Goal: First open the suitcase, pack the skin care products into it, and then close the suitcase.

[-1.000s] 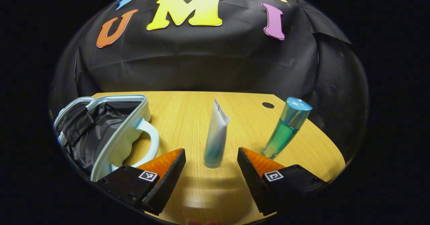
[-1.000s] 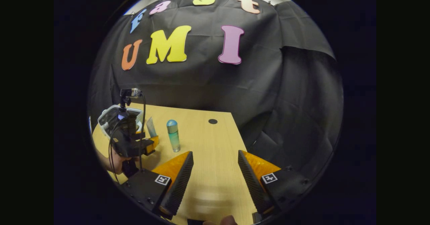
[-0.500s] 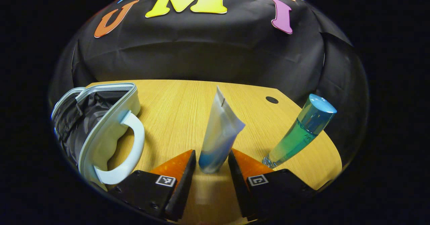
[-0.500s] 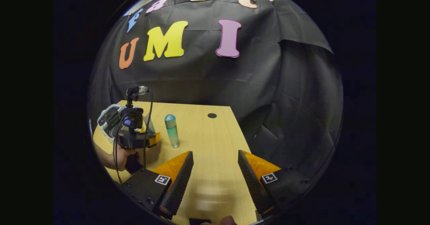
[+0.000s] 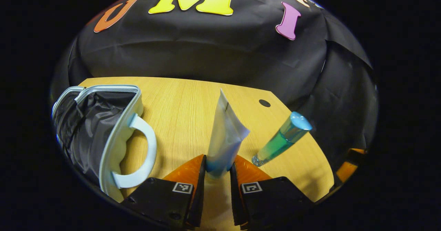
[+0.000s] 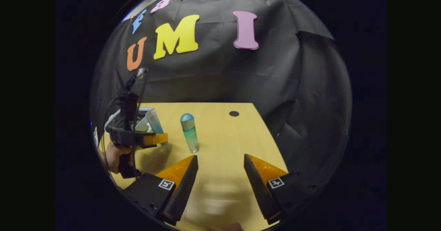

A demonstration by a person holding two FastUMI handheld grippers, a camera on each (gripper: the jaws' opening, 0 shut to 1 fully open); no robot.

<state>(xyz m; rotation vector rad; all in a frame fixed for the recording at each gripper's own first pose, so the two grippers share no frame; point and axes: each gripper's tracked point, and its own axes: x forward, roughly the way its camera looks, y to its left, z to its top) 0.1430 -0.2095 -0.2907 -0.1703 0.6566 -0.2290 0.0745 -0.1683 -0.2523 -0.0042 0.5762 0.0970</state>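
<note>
Table: light wooden tabletop, carrying everything; small dark round hole sitting at 1 o'clock in the left gripper view.
Suitcase: pale blue-white zip case with curved handle, lying open at 9 o'clock in the left gripper view, baring black fabric lining.
Bottle: clear green cylindrical bottle with blue cap, standing on the table at 3 o'clock of the tube, well apart from the case.
Tube: white squeeze tube with blue lower end, standing crimp-up, pinched at its blue end.
Left gripper: fingers closing tight on both sides of the tube.
Right gripper: fingers spreading wide, gripping nothing, hanging over bare table.
Hand: wrapping the left gripper's grip at 9 o'clock in the right gripper view.
</note>
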